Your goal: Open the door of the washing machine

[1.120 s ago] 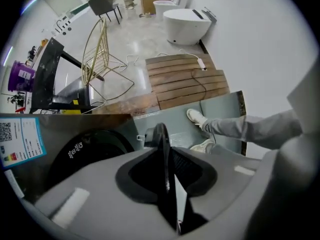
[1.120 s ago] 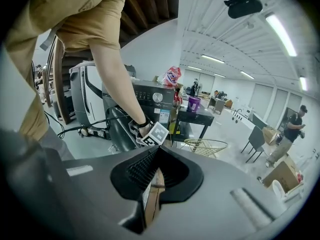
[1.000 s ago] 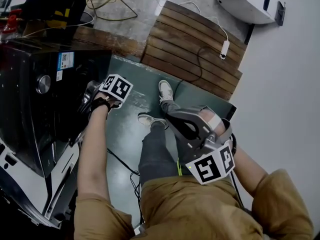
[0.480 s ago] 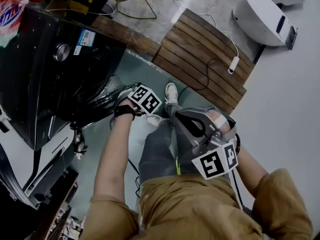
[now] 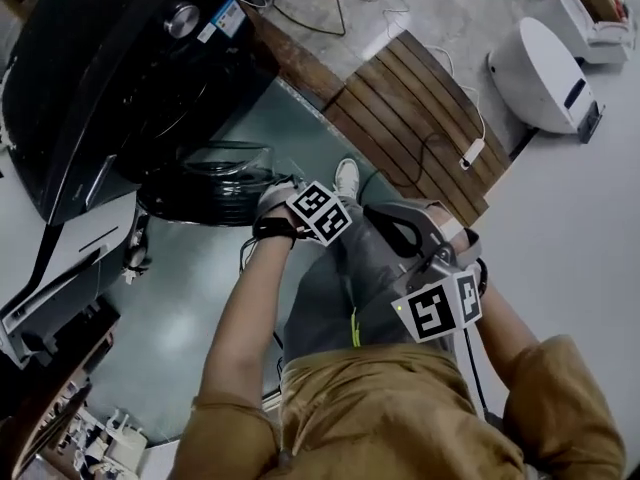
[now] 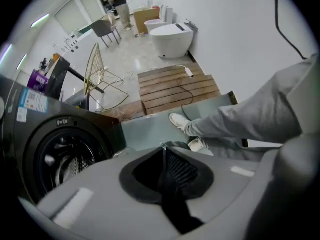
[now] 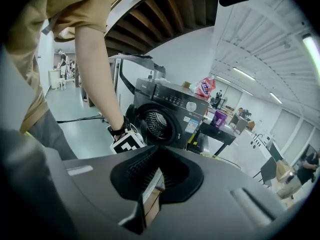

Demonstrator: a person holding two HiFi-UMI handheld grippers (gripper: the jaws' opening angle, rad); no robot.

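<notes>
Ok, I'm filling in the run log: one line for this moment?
washing machine door: open | left gripper: fingers just closed, nothing between | right gripper: shut

Counted one washing machine [image 5: 100, 78], one left tool [image 6: 163, 151], one right tool [image 7: 150, 186], two white toilets [image 6: 172, 36], one wooden platform [image 5: 420, 118], one wire chair [image 6: 100, 74]

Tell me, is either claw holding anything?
Nothing: the left gripper has just closed empty beside the open door; the right gripper is shut and empty too.

The person is wearing a tan shirt [image 5: 400, 413], grey trousers [image 5: 335, 288], white shoe [image 5: 346, 178]; left gripper [image 6: 163, 154] and right gripper [image 7: 155, 178] are bearing marker cubes [image 5: 320, 211].
</notes>
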